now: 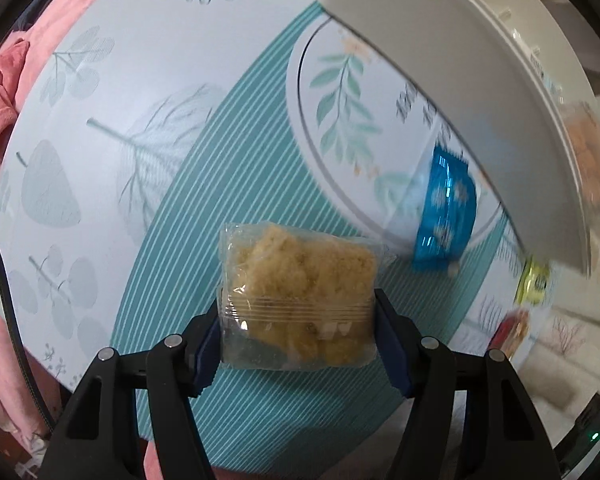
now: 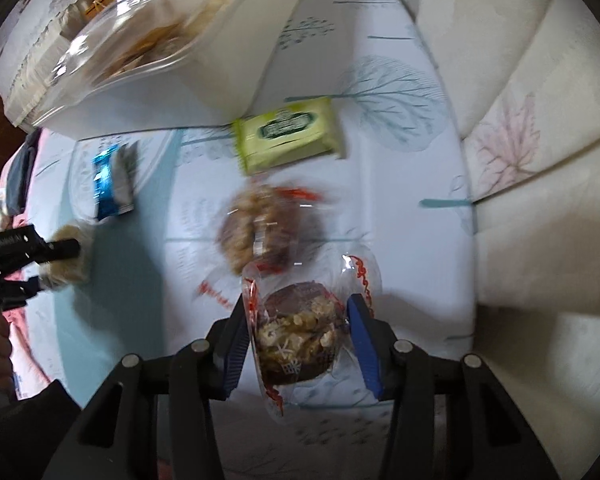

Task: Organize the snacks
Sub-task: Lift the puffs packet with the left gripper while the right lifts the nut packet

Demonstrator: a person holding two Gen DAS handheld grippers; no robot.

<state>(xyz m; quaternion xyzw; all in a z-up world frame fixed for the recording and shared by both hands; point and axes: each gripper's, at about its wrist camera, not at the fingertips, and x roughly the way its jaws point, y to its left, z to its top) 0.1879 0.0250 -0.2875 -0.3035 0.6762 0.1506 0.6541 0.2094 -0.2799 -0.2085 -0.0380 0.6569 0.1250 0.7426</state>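
Left wrist view: your left tongs (image 1: 298,330) are pinching a clear packet with a pale crumbly snack (image 1: 298,294); both blue pads press on its two sides, and the packet hangs above the teal striped part of the tablecloth (image 1: 168,240). To the far right of it a blue wrapped snack (image 1: 446,216) lies on the cloth, partly under the edge of the white box (image 1: 460,92). Further right you see a yellow-green packet (image 1: 534,282) and something red near the table edge, both blurred. At the left side a pink cloth (image 1: 4,120) hangs beside the table.

In the right wrist view your right tongs (image 2: 296,336) are pinching a clear packet with red print and a dark nutty cake (image 2: 300,340) inside; the left pad touches the wrapper, and the right pad touches the packet's side. Just beyond it a second similar cake packet (image 2: 268,226) lies on the cloth, blurred. Further away is the green packet, close to the corner of the white box, which has a clear lid (image 2: 120,36). The blue snack lies to the left, and your left tongs appear at the far left edge. A pale cushion (image 2: 540,140) is on the right.
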